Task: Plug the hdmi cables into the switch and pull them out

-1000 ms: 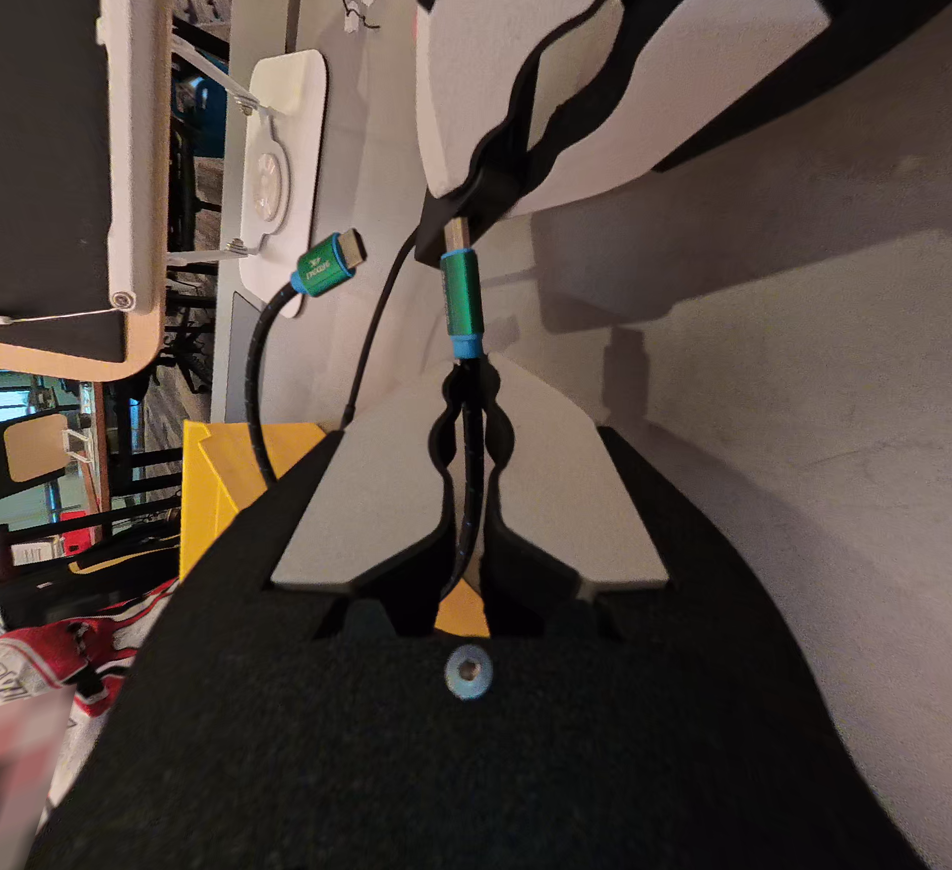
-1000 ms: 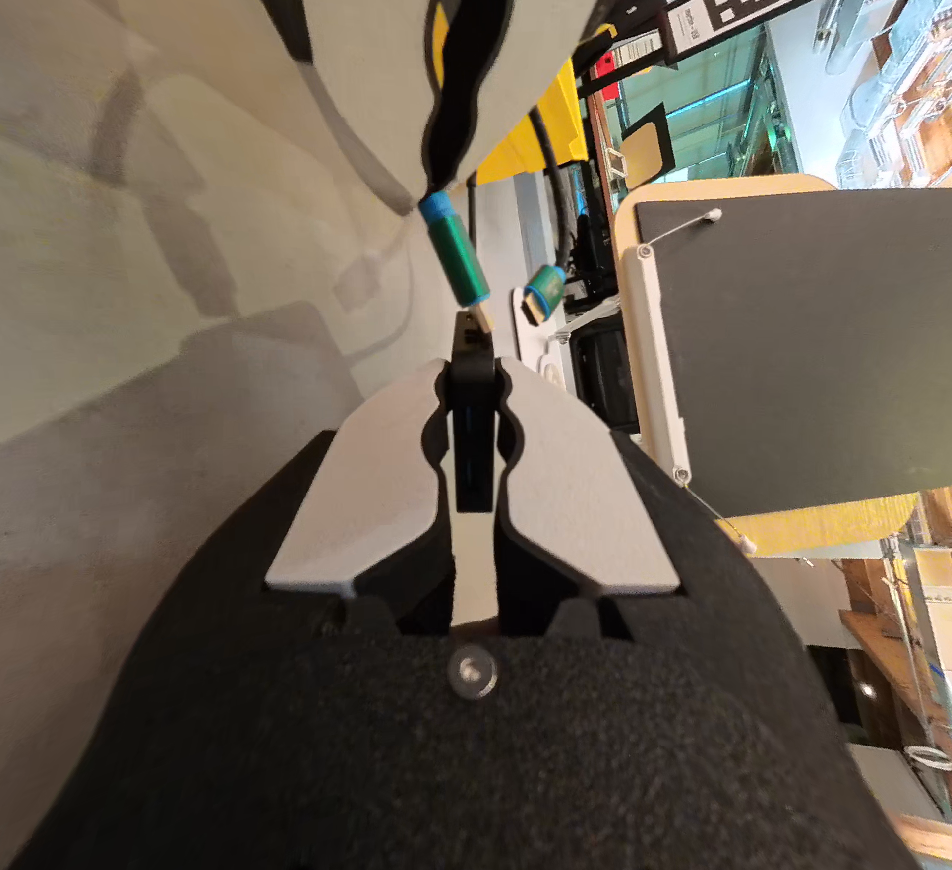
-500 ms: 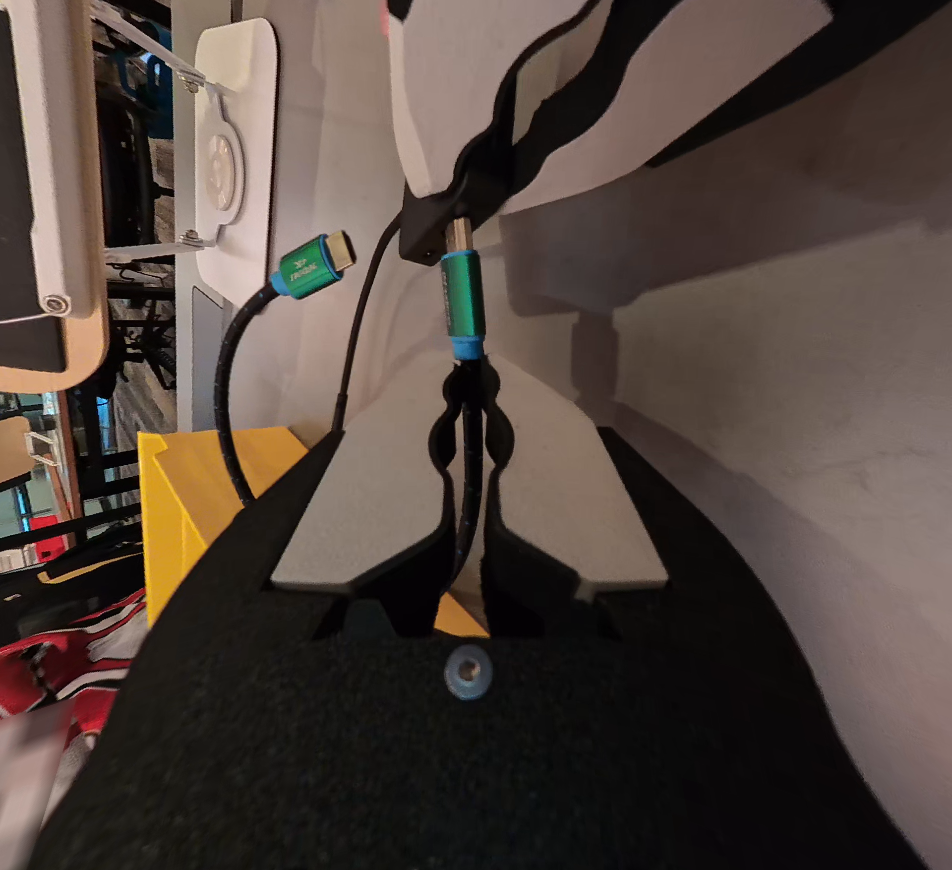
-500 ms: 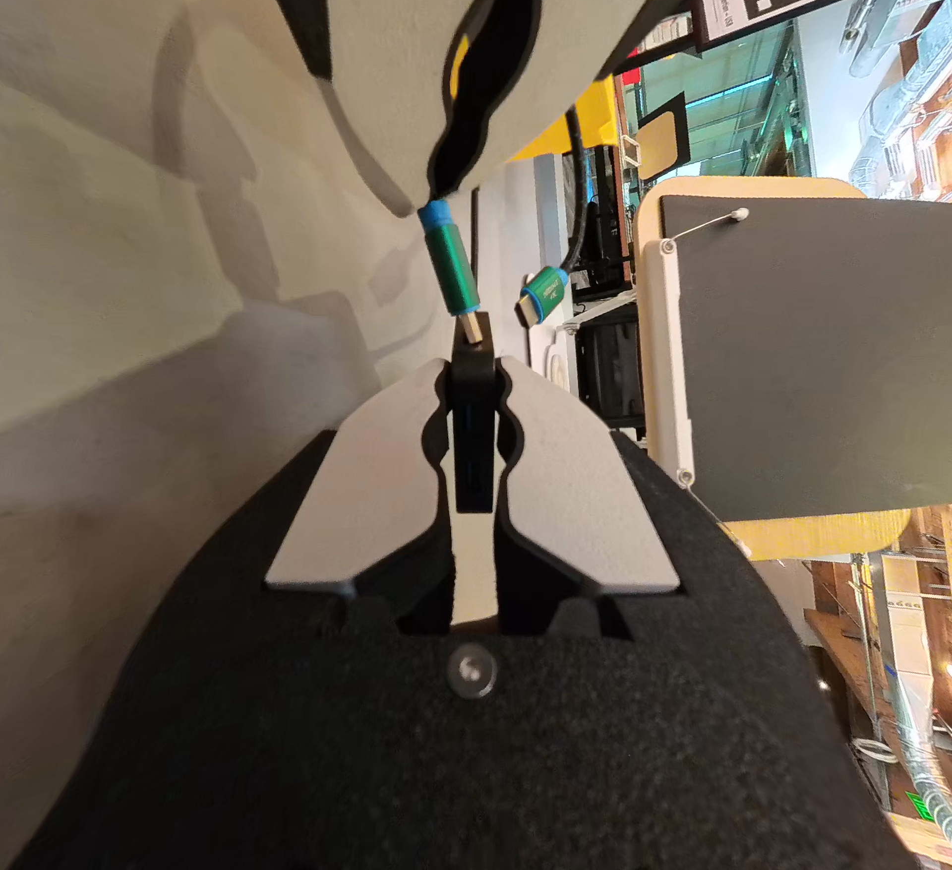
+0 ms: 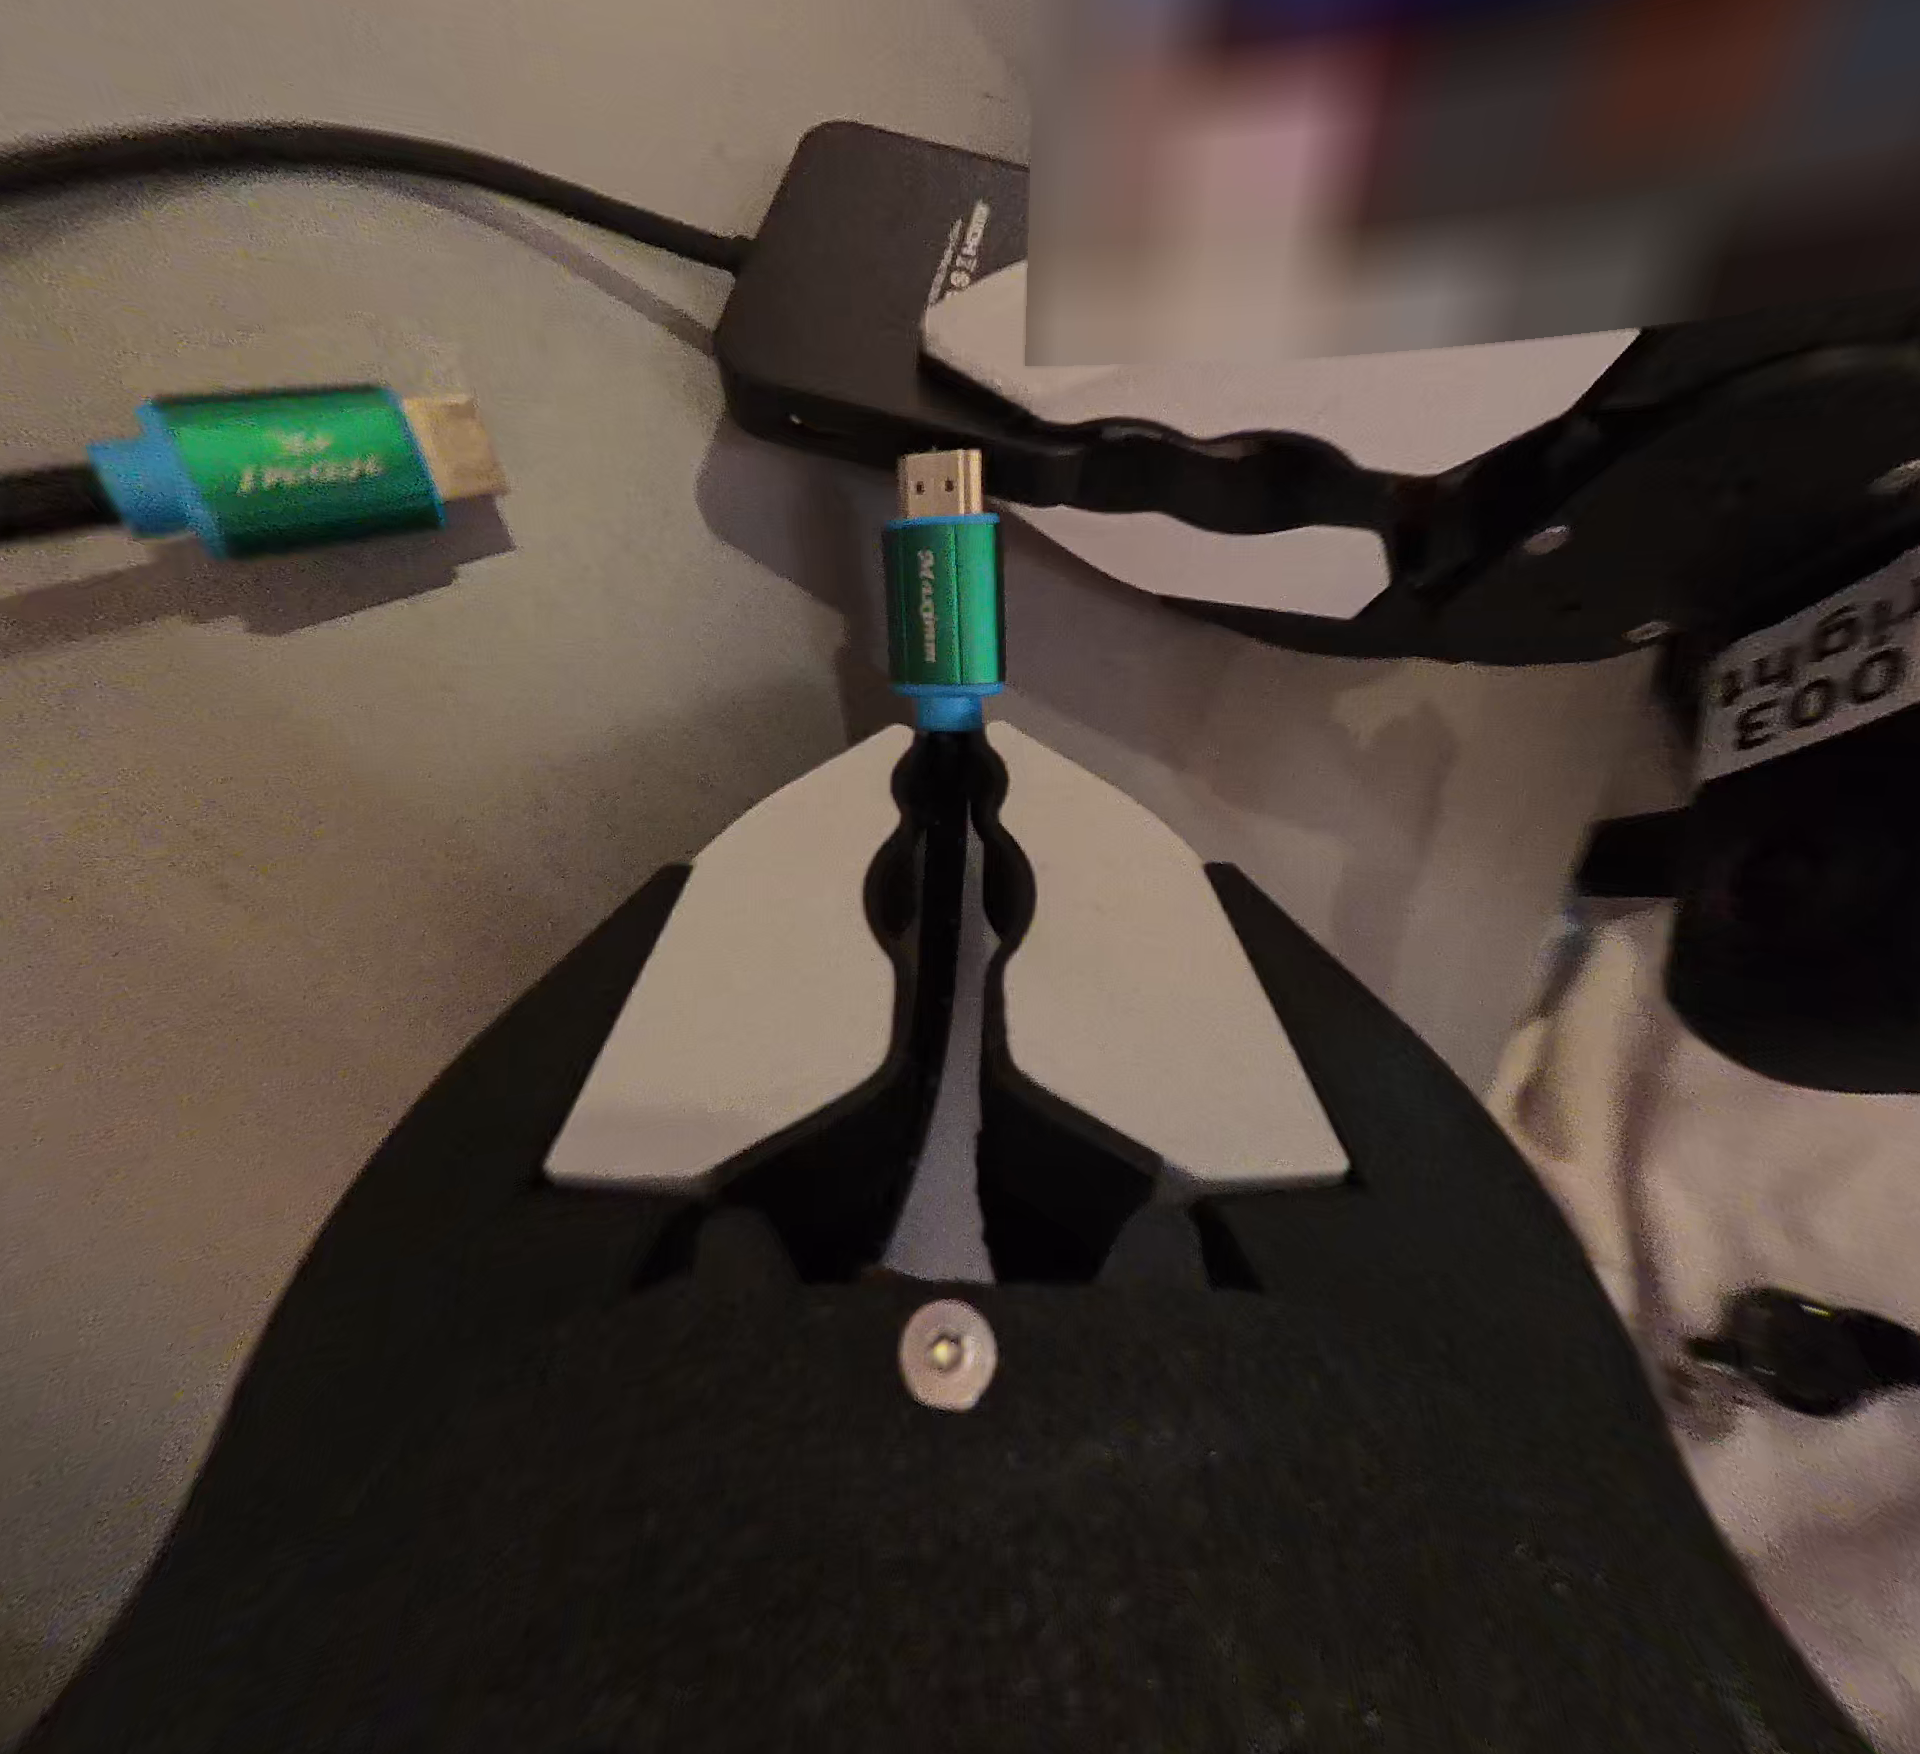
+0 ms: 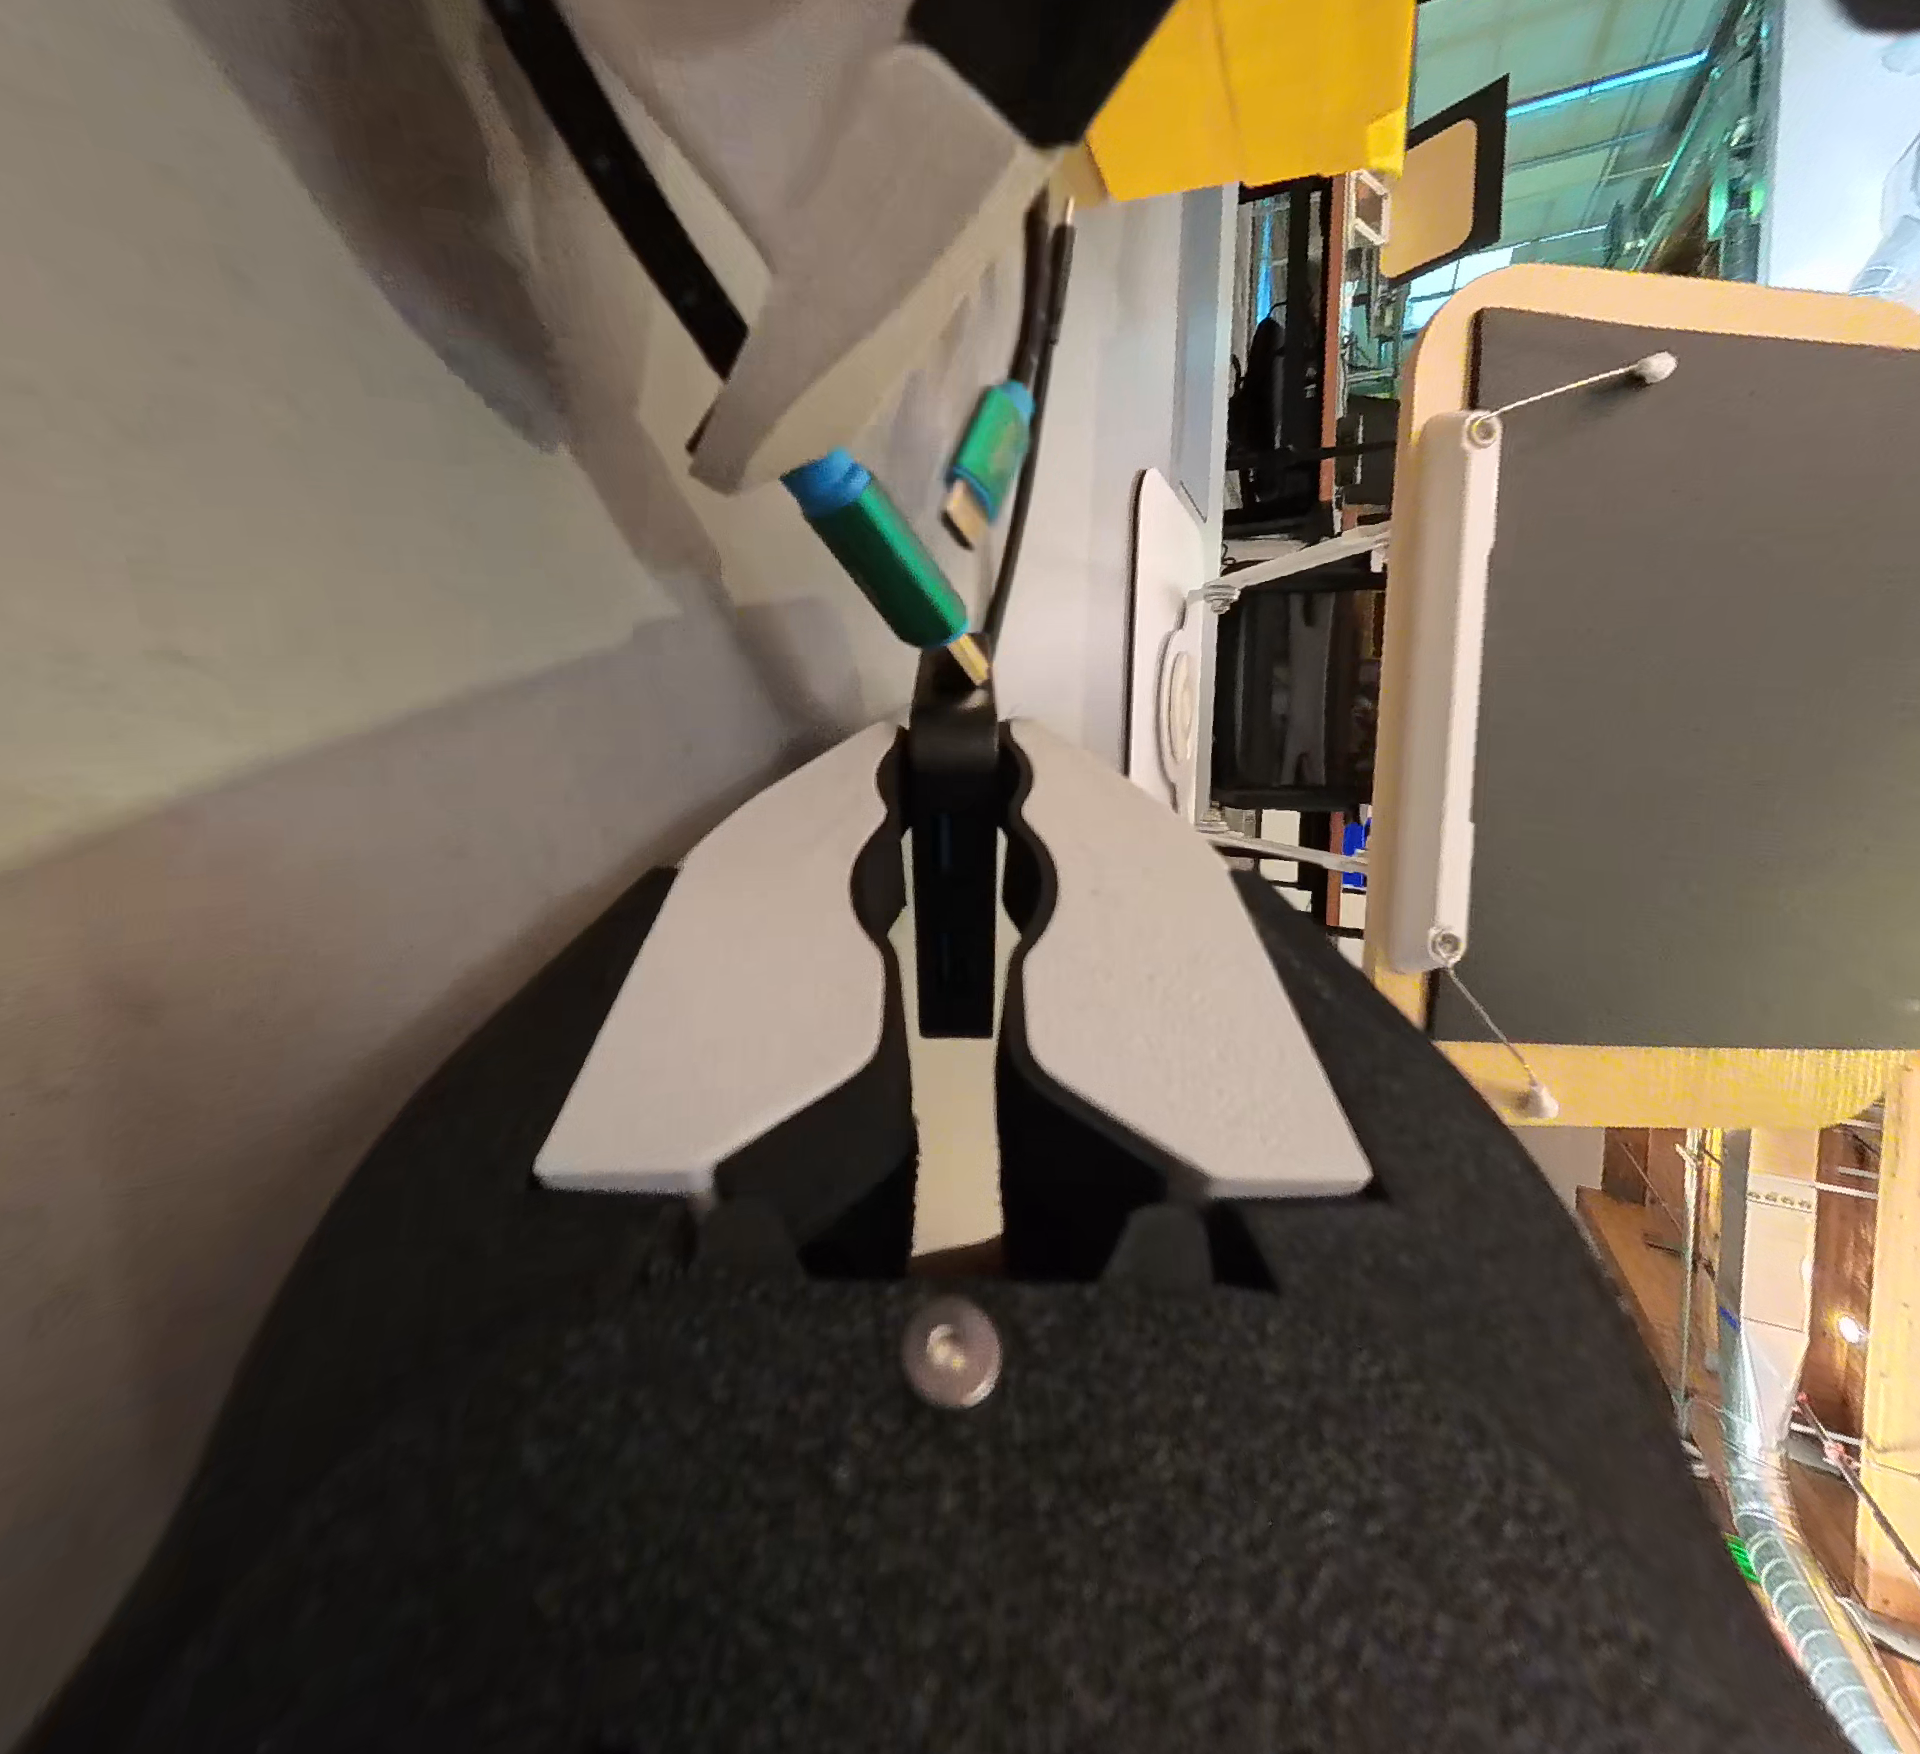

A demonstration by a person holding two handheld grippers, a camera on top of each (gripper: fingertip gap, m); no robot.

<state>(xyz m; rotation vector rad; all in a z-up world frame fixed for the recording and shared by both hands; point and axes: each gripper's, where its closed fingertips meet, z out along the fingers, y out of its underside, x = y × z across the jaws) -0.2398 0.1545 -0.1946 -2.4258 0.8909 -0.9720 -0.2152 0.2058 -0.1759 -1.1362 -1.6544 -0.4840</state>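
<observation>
My left gripper (image 5: 940,748) is shut on a black HDMI cable just behind its green plug (image 5: 940,603). The plug's gold tip (image 5: 940,483) shows whole, right at the port edge of the black switch (image 5: 831,302). My right gripper (image 6: 951,738) is shut on the switch (image 6: 951,873) and holds it above the table. In the right wrist view the held plug (image 6: 878,551) slants down and its tip touches the switch's end. A second green plug (image 5: 281,468) lies loose on the table, also seen in the right wrist view (image 6: 987,457).
The switch's own black cable (image 5: 416,166) runs off to the left over the grey table (image 5: 312,873). A yellow box (image 6: 1247,42), a white stand (image 6: 1164,644) and a wood-rimmed black board (image 6: 1683,665) stand beyond. A white cloth (image 5: 1558,1185) lies at right. Tip to tip, the grippers are about 6 centimetres apart.
The left gripper has rolled about a quarter turn and drawn back with the plug. More of the gold tip shows now. The right gripper still holds the switch.
</observation>
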